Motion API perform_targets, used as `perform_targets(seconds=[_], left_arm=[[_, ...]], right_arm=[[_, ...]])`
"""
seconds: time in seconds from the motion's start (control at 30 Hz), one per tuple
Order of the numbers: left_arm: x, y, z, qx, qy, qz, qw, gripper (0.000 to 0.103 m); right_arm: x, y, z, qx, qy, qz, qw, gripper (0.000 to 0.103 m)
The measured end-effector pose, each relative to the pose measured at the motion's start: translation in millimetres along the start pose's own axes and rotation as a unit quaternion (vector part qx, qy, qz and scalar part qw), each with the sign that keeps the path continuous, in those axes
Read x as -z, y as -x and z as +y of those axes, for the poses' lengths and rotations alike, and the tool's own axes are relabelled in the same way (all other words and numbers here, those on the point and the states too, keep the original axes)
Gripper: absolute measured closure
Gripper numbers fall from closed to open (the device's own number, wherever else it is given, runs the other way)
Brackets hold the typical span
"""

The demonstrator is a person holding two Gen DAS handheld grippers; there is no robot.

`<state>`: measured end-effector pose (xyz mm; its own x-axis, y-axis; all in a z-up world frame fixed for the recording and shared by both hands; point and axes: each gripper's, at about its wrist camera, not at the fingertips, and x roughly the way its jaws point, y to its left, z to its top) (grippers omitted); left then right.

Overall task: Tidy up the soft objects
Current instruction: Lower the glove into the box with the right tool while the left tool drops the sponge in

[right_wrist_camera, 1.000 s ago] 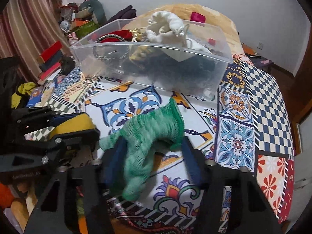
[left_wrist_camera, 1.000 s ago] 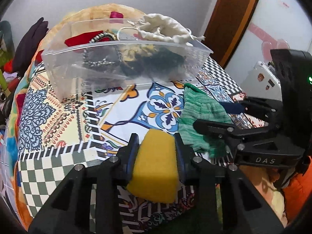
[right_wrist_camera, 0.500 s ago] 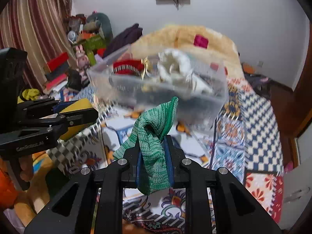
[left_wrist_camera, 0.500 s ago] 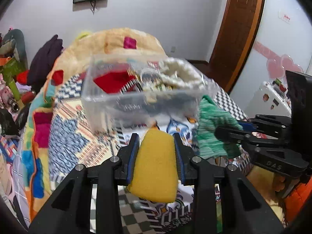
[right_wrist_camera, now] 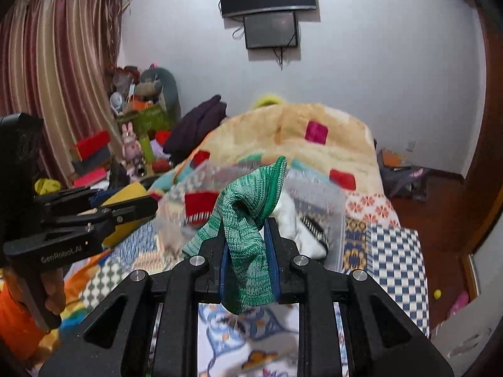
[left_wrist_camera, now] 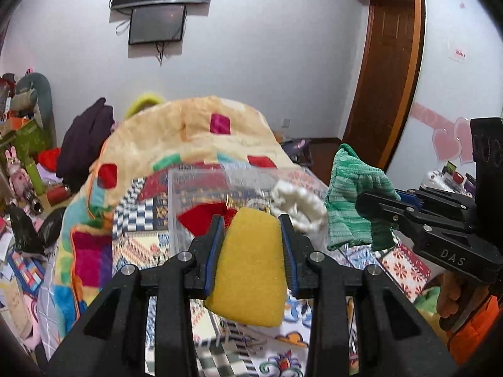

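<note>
Both of my hand-held grippers are full. My left hand-held gripper is squeezed shut on a yellow sponge. The sponge sits between the two blue pads and pokes out at the front and the bottom. My right hand-held gripper is pinched tight on a green knit cloth. The cloth flops over the top and hangs down below. Both soft things are up in the air, near the clear plastic box. The box sits on the bed, which has a patterned cover. Inside the box I see a red cloth and a white fluffy thing. Behind the box is a big fuzzy blanket.
</note>
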<state>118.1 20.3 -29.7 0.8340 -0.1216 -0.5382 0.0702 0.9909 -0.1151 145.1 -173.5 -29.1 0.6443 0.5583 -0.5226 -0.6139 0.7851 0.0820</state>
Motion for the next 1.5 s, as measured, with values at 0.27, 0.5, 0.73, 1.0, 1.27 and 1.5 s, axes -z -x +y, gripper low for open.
perform_targets(seconds=[0.27,0.5,0.73,1.0,1.27,1.5], left_arm=[[-17,-29,10,-0.008,0.009,-0.001,0.9999,0.069],[-18,-67,25,-0.009,0.025,0.029,0.9992,0.069],[-17,-99,35,-0.004,0.045,0.056,0.9974,0.069],[-8,-125,33,-0.010,0.043,0.089,0.9951,0.069],[-5,-118,29,-0.016,0.035,0.089,0.9953,0.050],[-12,-89,28,-0.007,0.040,0.060,0.9974,0.044]], right_arm=[[-18,-22,-2,-0.002,-0.013,-0.009,1.000,0.084],[-18,-56,0,-0.005,-0.011,0.017,1.000,0.084],[-6,-88,-2,0.008,-0.003,0.061,0.998,0.084],[3,-99,-6,0.014,-0.004,0.088,0.996,0.084],[3,-94,-12,0.007,-0.020,0.103,0.994,0.070],[-7,-64,-9,0.014,-0.009,0.070,0.997,0.045]])
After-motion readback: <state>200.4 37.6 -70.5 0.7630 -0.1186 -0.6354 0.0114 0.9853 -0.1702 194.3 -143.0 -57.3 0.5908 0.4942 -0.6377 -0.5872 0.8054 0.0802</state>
